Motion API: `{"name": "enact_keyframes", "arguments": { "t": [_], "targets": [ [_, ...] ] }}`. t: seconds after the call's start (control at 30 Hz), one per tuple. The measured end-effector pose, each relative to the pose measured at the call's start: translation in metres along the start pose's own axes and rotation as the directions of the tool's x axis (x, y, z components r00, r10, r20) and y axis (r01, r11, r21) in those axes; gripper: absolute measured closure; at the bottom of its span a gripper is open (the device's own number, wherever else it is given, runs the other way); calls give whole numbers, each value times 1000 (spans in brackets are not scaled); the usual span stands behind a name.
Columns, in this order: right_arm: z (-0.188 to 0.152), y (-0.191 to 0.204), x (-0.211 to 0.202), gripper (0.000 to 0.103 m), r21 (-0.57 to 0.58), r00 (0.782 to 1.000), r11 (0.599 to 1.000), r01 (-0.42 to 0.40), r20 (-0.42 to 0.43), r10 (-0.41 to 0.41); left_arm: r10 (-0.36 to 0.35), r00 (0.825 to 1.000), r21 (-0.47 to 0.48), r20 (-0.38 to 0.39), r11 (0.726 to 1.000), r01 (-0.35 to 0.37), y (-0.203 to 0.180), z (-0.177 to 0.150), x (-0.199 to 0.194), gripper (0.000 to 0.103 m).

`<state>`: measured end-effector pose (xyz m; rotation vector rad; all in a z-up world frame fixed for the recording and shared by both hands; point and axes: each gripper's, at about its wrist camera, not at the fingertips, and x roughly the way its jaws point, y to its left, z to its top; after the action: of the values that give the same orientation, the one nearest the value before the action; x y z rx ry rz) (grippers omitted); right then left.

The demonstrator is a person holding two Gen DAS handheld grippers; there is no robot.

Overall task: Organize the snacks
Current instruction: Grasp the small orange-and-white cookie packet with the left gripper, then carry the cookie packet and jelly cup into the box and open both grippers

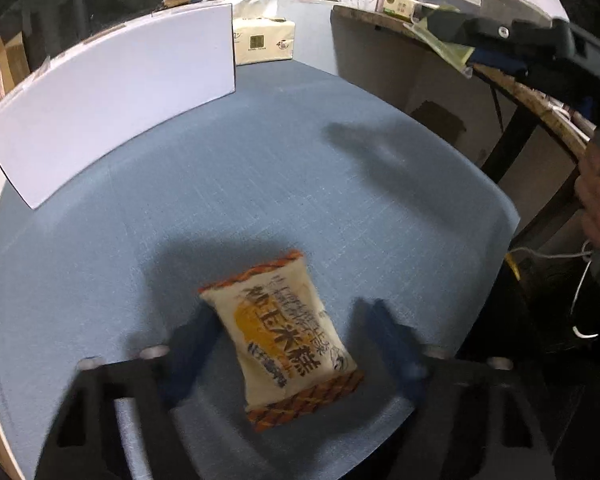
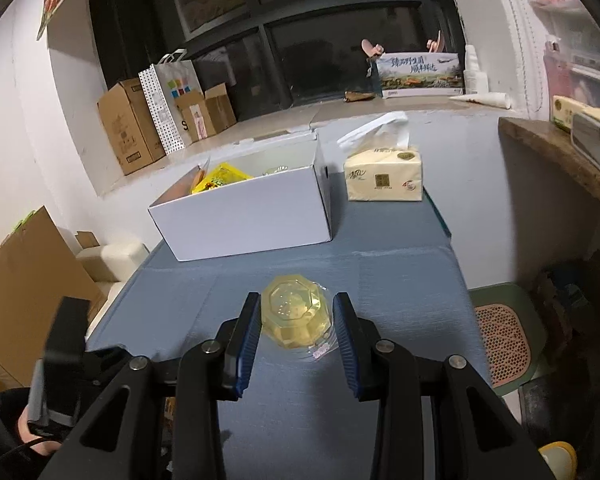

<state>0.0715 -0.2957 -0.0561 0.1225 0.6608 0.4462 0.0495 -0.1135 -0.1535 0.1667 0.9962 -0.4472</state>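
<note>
In the left wrist view the box (image 1: 112, 92) stands at ten o'clock on the blue worktop (image 1: 260, 160), its plain white wall facing the camera, with a tissue pack (image 1: 264, 40) just beyond its far corner at twelve. Low in that view, at six o'clock, a snack packet (image 1: 282, 340) lies flat on the worktop between the fingers of the left gripper (image 1: 296, 344); the picture is blurred there, and the left finger looks to meet the packet's edge while the right one stands clear, so the jaws are partly closed around it and not yet pressing from both sides. The packet is a sealed pillow pouch, cream with orange crimped ends: by its look light, soft and puffed with air, with a slick film that may slide, and whatever cake is inside could crumble if squeezed hard. A gentle grip across its short middle, away from the thin crimps, seems the best hold. At two o'clock the right gripper (image 1: 452, 26) hangs above the worktop's far edge. In the right wrist view that gripper (image 2: 296, 328) is clamped on a jelly cup (image 2: 296, 318), a clear, faceted plastic cup of yellow jelly, held by its sides above the worktop with the box (image 2: 240, 220) ahead at eleven, open-topped with yellow packets (image 2: 216, 178) already inside. The cup seems small and light but thin-walled and smooth, so a firm squeeze could buckle it or pop its foil lid.
</note>
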Motion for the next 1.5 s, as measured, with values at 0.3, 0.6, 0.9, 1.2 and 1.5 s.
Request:
{"name": "enact_keyframes", "arguments": {
  "t": [0.3, 0.6, 0.9, 1.2, 1.5],
  "targets": [
    [-1, 7, 3, 64, -24, 1000, 1000, -8, -1, 8, -22, 994, -37, 104, 999, 26, 15, -2, -23, 57],
    [4, 12, 12, 64, -38, 1000, 999, -21, -7, 21, 17, 965, -138, 260, 990, 20, 62, 15, -73, 57],
    [38, 21, 36, 64, -69, 997, 995, -75, 4, 75, 56, 913, -171, 403, 985, 15, 115, 63, -106, 57],
    [125, 40, 91, 64, -123, 992, 985, -123, 25, 127, 112, 853, -185, 510, 983, -19, 176, 164, -124, 57],
    [199, 46, 175, 64, -128, 995, 987, -95, -39, 90, 196, 867, -240, 457, 966, -92, 233, 235, -92, 57]
  ]
}}
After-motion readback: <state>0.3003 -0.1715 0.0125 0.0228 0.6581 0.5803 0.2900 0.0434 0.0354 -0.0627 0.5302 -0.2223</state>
